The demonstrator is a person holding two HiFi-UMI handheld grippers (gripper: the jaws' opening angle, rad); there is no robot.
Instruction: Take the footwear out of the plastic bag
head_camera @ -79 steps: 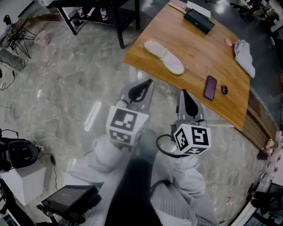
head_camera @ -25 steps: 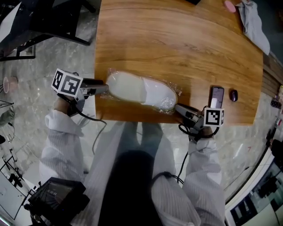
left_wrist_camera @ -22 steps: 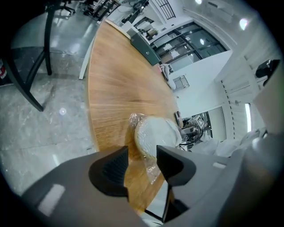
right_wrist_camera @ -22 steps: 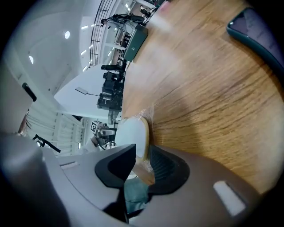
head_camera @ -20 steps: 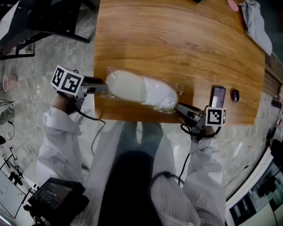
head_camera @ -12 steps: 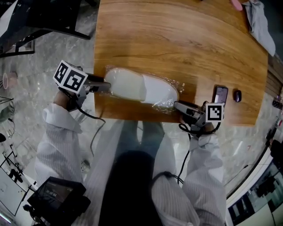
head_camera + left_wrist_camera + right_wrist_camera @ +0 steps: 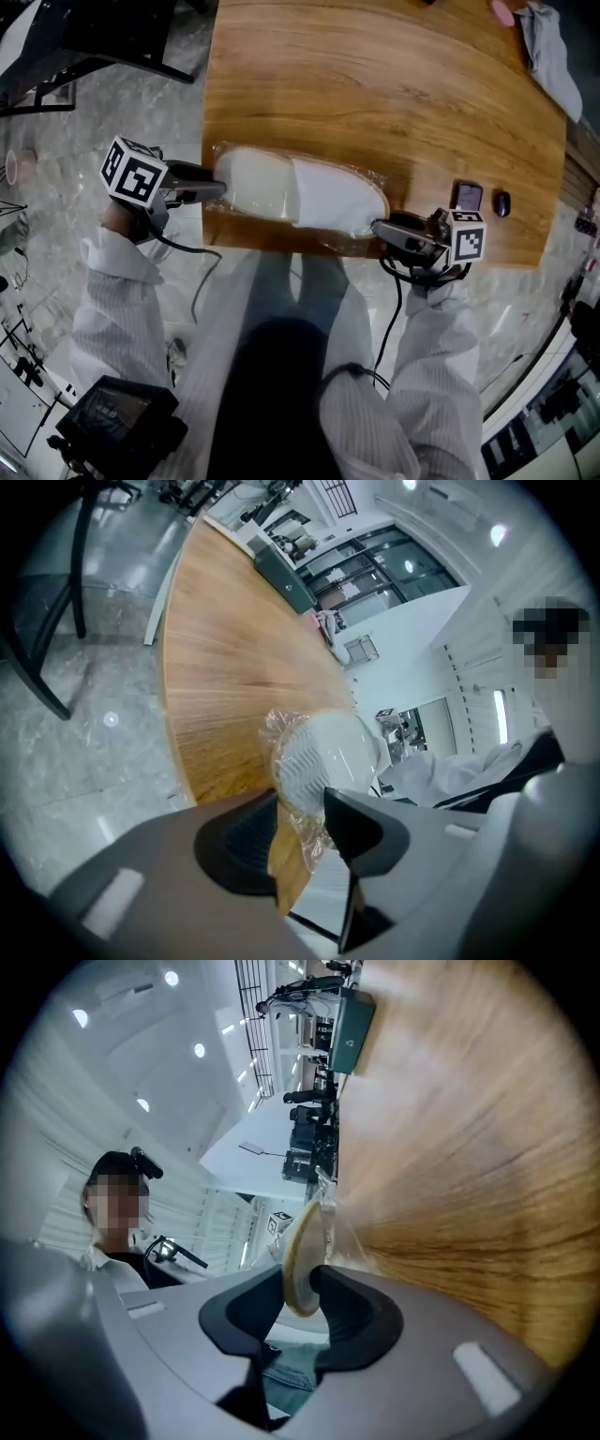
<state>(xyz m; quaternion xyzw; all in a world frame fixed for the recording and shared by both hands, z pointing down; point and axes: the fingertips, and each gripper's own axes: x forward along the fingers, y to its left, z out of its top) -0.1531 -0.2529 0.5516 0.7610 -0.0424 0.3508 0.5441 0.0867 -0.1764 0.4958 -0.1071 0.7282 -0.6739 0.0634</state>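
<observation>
Slippers [image 7: 295,195] in a plastic bag [image 7: 221,217] lie along the near edge of the tabletop [image 7: 375,84], spanning both grippers. Left gripper [image 7: 217,190]: jaws have just been closing and clamp the bagged left end. Right gripper [image 7: 377,228]: jaws have just been closing and clamp the right end's sole edge. Farther right: phone [image 7: 467,197].

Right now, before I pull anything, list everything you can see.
table: one, wooden, centre
plastic bag: one, clear, near table edge
slipper: at least one, white, inside bag
phone: one, dark, table right
small dark object: one, beside phone
cloth: one, grey, far right corner
box: one, dark green, far end
black device: one, lower left
left gripper: bag's heel end between jaws, just closing, grip unclear
right gripper: jaws just closed further, clamping slipper toe
</observation>
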